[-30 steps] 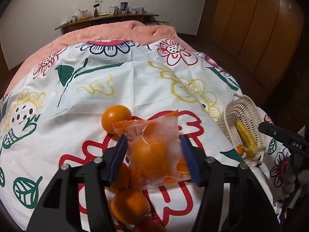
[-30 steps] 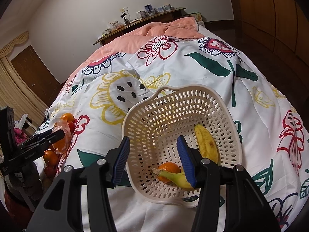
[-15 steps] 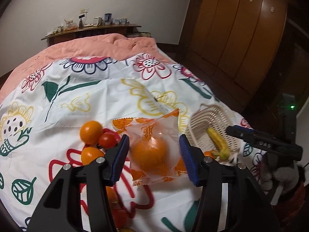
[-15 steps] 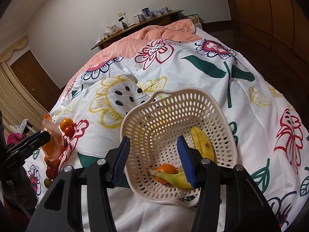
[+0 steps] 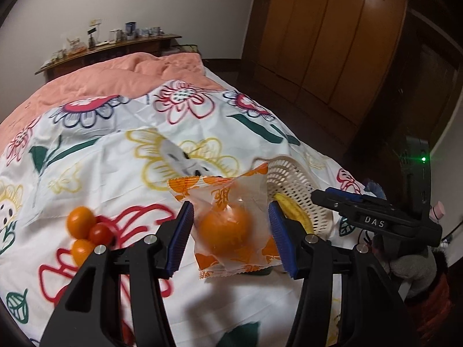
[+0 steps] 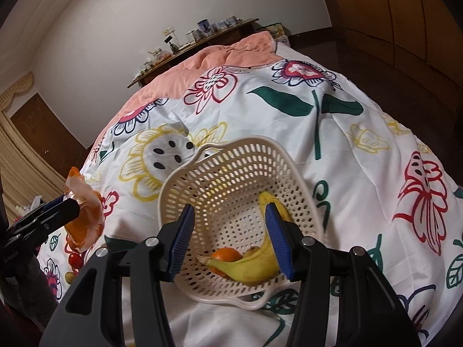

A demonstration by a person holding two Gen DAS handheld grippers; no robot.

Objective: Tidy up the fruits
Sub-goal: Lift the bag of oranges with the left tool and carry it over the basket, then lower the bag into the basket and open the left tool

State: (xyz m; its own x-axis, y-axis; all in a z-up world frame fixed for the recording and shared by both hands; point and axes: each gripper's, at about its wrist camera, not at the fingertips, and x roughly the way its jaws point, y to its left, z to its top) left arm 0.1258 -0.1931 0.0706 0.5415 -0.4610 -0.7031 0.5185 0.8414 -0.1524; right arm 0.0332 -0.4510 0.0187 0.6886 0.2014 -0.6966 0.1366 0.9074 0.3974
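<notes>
A clear bag with orange print holding an orange (image 5: 228, 228) hangs above the flowered bedspread, and my left gripper (image 5: 231, 206) is shut on it, its blue pads against the bag's sides. The right wrist view shows the same bag (image 6: 84, 217) at the far left. A white perforated basket (image 6: 249, 141) lies on the bed with a banana (image 6: 254, 266) and an orange (image 6: 227, 254) inside. My right gripper (image 6: 230, 208) hovers over the basket, open, nothing between its fingers. In the left wrist view the basket (image 5: 292, 179) sits just right of the bag.
Two loose oranges (image 5: 81, 221) and a small tomato (image 5: 99, 232) lie on the bedspread to the left. The bed's right edge drops to a dark floor beside a wooden wardrobe (image 5: 332, 43). A cluttered shelf (image 5: 115, 43) stands past the pink blanket.
My left gripper has lifted the bagged orange and carried it right, close to the basket; the loose fruit now lies far to its left. The right gripper has shifted slightly over the basket.
</notes>
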